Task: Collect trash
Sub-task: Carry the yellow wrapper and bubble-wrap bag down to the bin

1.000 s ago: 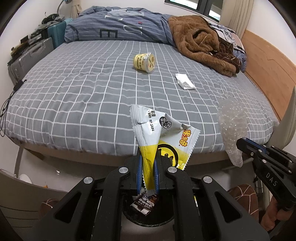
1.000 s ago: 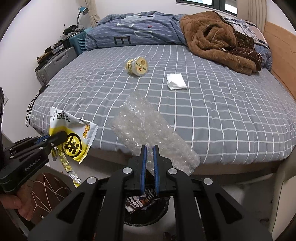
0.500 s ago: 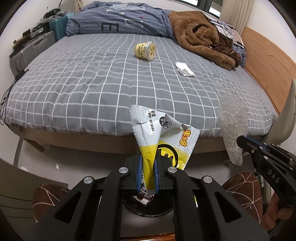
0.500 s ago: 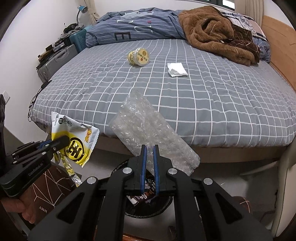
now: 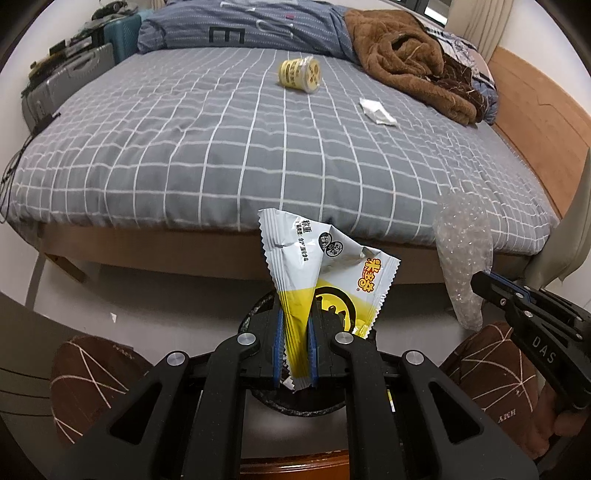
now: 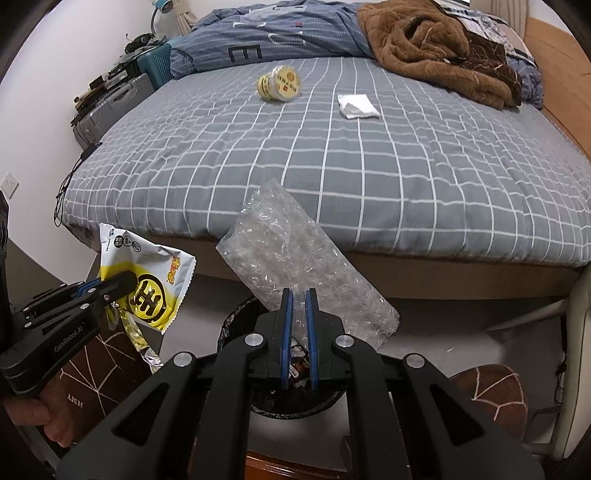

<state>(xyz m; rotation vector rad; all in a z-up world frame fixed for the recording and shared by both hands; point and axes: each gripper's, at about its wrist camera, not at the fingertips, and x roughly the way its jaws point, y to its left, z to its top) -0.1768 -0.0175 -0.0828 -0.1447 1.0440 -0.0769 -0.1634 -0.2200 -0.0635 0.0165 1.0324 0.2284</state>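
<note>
My left gripper (image 5: 294, 350) is shut on a yellow and white snack wrapper (image 5: 314, 266), held over a black trash bin (image 5: 295, 404) on the floor by the bed. My right gripper (image 6: 296, 343) is shut on a clear bubble wrap sheet (image 6: 295, 258), above the same bin (image 6: 236, 325), which holds dark wrappers. The wrapper (image 6: 147, 284) and left gripper (image 6: 110, 286) show in the right wrist view; the bubble wrap (image 5: 461, 254) shows in the left wrist view. A yellow cup (image 5: 299, 73) and a white tissue (image 5: 375, 110) lie on the bed.
The grey checked bed (image 5: 221, 147) carries a brown blanket (image 5: 406, 59) and a blue duvet (image 5: 251, 26) at the far end. Suitcases (image 5: 66, 81) stand at the left. Brown slippers (image 5: 88, 376) lie on the floor beside the bin. A wooden headboard (image 5: 535, 110) is at the right.
Both grippers have drawn back from the bed and tilted down over the bin, still holding the wrapper and the bubble wrap.
</note>
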